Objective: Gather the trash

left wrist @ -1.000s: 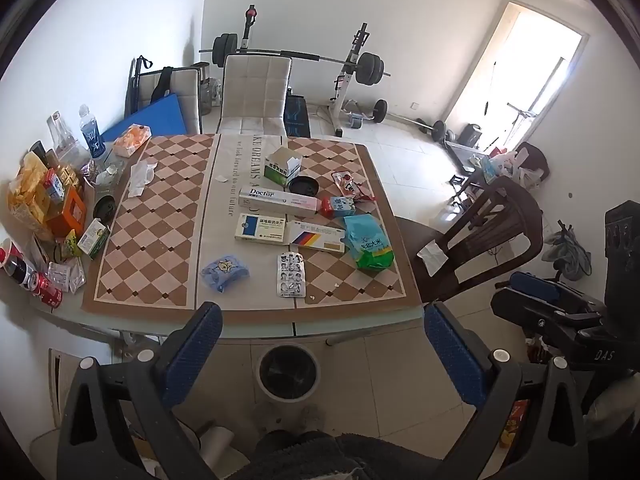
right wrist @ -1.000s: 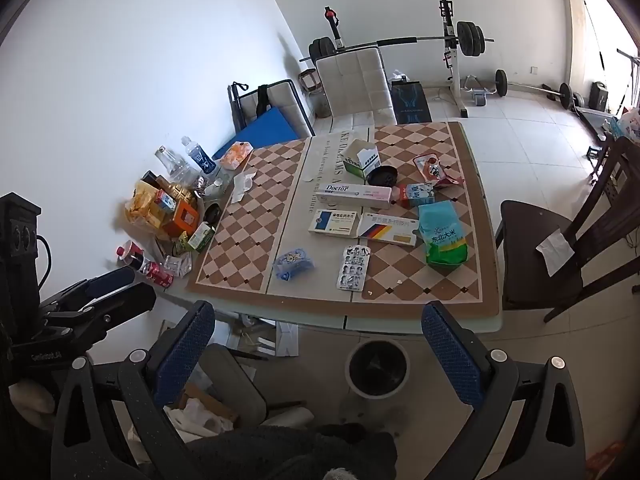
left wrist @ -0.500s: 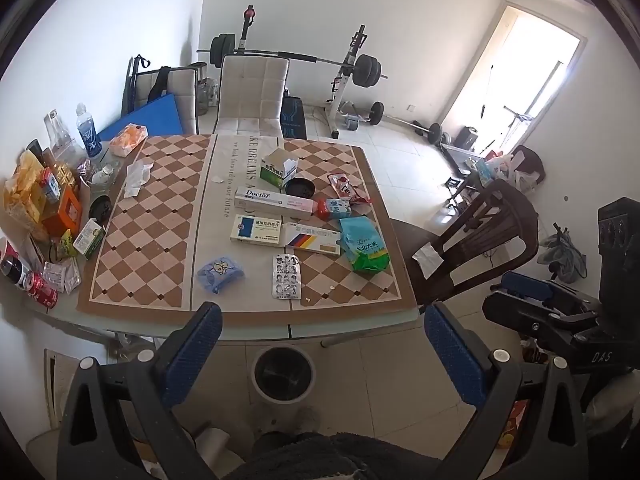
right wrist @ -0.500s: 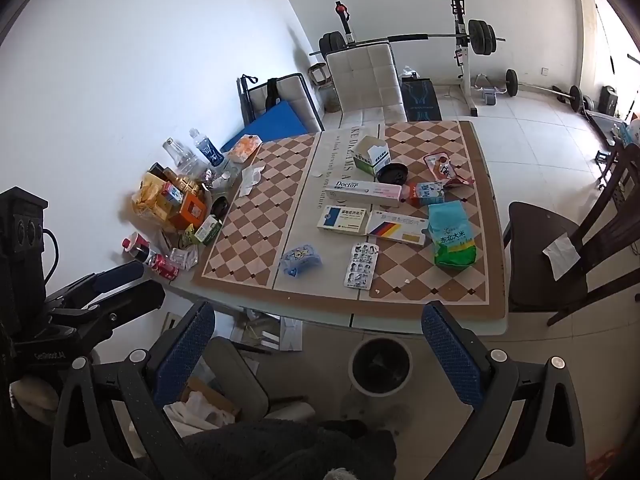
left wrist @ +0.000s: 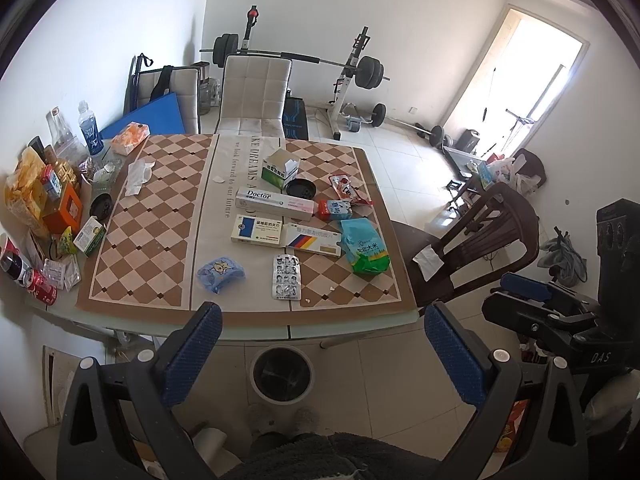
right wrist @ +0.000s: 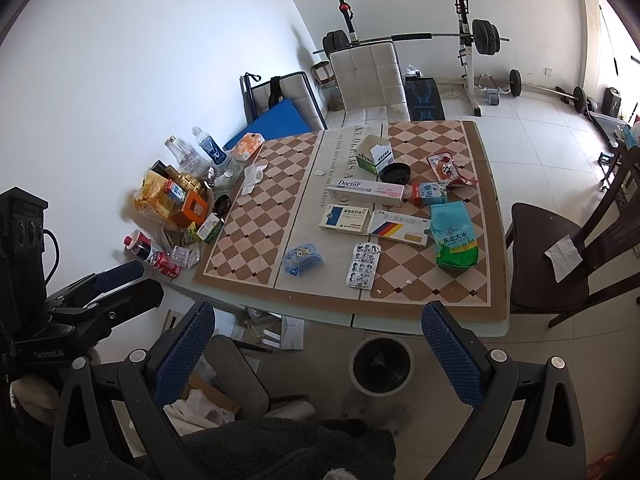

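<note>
Checkered table (left wrist: 152,240) with "Doctor" box (left wrist: 276,202); left claw (left wrist: 320,354), right claw (right wrist: 318,344) wide open, empty.

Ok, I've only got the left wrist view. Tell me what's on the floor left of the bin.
Observer: Under the table's near edge, left of the bin, lie some flat white cartons.
Operator: Report anything nearer me.
Observer: There's an open brown box with crumpled white paper in it, beside a grey seat.
Operator: Check the right gripper.
Observer: The right gripper is open, with nothing between its blue pads.
</note>
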The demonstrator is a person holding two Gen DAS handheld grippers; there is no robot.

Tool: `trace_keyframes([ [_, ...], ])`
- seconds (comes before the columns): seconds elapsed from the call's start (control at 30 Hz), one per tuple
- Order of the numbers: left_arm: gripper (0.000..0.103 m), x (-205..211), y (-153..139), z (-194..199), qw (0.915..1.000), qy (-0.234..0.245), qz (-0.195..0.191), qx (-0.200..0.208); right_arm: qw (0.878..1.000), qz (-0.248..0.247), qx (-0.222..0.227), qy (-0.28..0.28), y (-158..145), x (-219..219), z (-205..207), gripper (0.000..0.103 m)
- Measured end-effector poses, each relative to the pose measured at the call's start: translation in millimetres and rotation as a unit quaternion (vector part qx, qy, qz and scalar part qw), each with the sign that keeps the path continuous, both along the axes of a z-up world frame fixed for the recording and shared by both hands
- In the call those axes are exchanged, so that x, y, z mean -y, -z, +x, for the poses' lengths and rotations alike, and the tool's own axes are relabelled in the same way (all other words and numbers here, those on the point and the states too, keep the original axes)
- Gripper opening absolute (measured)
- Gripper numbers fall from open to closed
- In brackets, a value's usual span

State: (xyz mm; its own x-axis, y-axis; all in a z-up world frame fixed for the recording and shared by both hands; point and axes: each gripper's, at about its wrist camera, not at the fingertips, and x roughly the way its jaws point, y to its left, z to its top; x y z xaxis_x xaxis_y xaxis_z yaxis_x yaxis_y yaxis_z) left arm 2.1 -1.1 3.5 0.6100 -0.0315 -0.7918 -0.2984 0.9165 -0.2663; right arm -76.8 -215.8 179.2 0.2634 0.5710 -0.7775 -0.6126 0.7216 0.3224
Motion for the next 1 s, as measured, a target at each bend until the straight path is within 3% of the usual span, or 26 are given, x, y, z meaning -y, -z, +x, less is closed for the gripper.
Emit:
trace_keyframes([
  [1.0, 0.103, -1.6, 0.4, 0.4, 1.0, -0.002, 0.002, 0.002, 1.0, 0.001, 0.002, -0.002, 0.4, -6.3, -3.4, 0.103],
])
